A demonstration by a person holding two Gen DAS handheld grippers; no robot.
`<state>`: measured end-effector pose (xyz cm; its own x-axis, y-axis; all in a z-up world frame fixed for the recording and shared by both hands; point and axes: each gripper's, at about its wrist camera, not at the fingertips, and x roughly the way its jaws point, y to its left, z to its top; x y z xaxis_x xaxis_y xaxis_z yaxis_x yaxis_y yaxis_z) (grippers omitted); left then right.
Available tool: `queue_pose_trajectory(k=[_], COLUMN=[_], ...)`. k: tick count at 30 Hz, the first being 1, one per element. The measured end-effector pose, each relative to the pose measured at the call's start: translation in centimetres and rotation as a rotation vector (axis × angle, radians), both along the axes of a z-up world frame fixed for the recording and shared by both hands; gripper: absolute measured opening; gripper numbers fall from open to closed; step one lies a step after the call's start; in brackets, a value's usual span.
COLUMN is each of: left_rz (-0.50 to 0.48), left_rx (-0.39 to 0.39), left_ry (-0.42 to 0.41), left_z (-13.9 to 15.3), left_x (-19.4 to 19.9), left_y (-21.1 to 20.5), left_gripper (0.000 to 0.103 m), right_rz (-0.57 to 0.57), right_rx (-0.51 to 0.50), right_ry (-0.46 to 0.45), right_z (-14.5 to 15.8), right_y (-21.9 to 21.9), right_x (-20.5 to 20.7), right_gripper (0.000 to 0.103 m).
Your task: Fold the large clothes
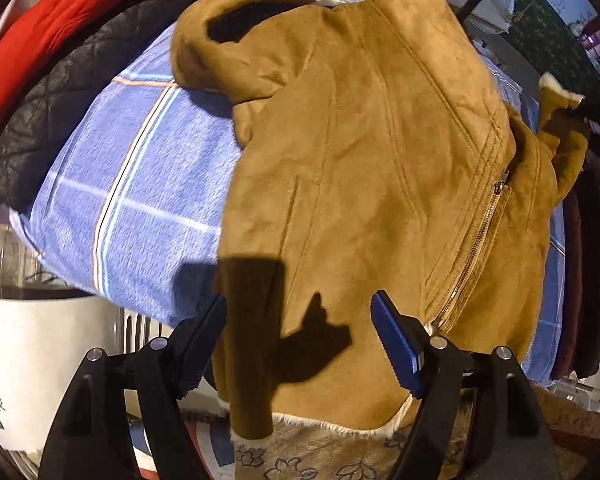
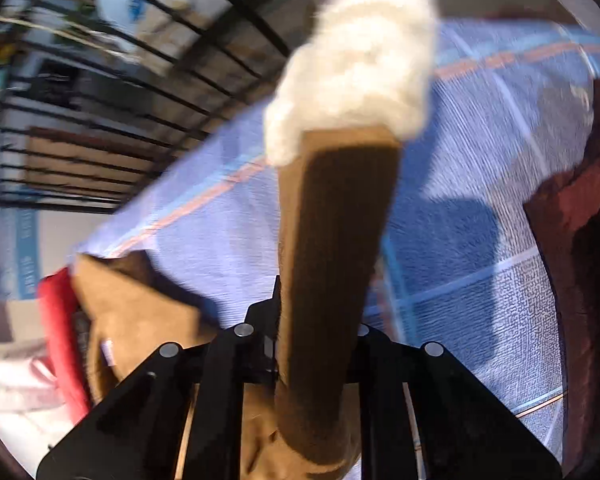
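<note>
Far left in the left wrist view: a red garment (image 1: 60,12) and a black quilted jacket (image 1: 68,92) heaped at the edge of the blue checked bedsheet (image 1: 148,184). Further right, spread over that sheet, the tan suede jacket (image 1: 360,168), front down the middle with its zipper (image 1: 480,240) running diagonally, one sleeve (image 1: 236,52) curled near the top left, hem with pale fleece lining hanging toward the camera. Below it, the left gripper (image 1: 300,344) with jaws wide apart, poised at the hem, nothing pinched between them. At the far right of that view, the other sleeve lifted clear of the sheet by its cuff.

In the right wrist view, the right gripper (image 2: 316,320) clamped on that sleeve cuff (image 2: 332,248), fleece trim (image 2: 356,68) flaring out beyond the jaws; picture motion-blurred, so the exact bite point probably at the cuff's edge, not certain.

Step in hand, judging from this: folding the raised sleeve inward across the body. Early in the fold, since the jacket still lies open at full width. Next move calls for carrying the cuff over the front panel and laying it flat, with the left gripper closing on the hem to keep the heavy suede from sliding off the sheet.
</note>
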<state>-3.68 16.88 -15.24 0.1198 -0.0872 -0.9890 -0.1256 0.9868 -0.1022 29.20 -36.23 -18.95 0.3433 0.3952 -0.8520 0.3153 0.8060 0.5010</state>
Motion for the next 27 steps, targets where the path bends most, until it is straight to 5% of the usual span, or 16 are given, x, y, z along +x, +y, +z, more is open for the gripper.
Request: queue_pose_trajectory(k=[3, 7, 10, 14, 15, 18, 20, 24, 27], left_rz=[-0.088, -0.221, -0.316, -0.408, -0.424, -0.441, -0.436, -0.412, -0.400], left_rx=[-0.032, -0.084, -0.126, -0.138, -0.131, -0.125, -0.128, -0.112, -0.086], left_ry=[-0.047, -0.102, -0.114, -0.069, -0.048, -0.008, 0.005, 0.006, -0.019], left_z=[0.7, 1.7, 1.8, 0.1, -0.5, -1.8, -2.2, -2.6, -2.1], left_x=[3.4, 7.3, 8.8, 8.8, 8.6, 8.0, 7.9, 8.0, 8.0], left_y=[-3.0, -7.9, -11.5, -14.9, -15.5, -16.2, -16.2, -15.4, -14.7], left_gripper=[0.073, 0.073, 0.073, 0.073, 0.073, 0.073, 0.073, 0.073, 0.073], right_rz=[0.050, 0.014, -0.147, -0.394, -0.387, -0.401, -0.436, -0.174, 0.044], right_rx=[0.018, 0.027, -0.021, 0.042, 0.008, 0.082, 0.133, 0.208, 0.203], right_ry=[-0.203, -0.327, -0.263, 0.018, 0.086, 0.194, 0.201, 0.293, 0.165], right_z=[9.0, 13.9, 11.0, 1.4, -0.1, -2.1, -1.6, -0.5, 1.7], right_y=[-0.7, -3.3, -8.1, -12.8, -12.5, -11.8, -11.0, -5.2, -0.8], right_x=[-3.9, -11.5, -17.5, -24.7, -25.7, -28.4, -30.2, -28.3, -24.1], right_gripper=[0.014, 0.013, 0.013, 0.016, 0.021, 0.063, 0.070, 0.070, 0.070])
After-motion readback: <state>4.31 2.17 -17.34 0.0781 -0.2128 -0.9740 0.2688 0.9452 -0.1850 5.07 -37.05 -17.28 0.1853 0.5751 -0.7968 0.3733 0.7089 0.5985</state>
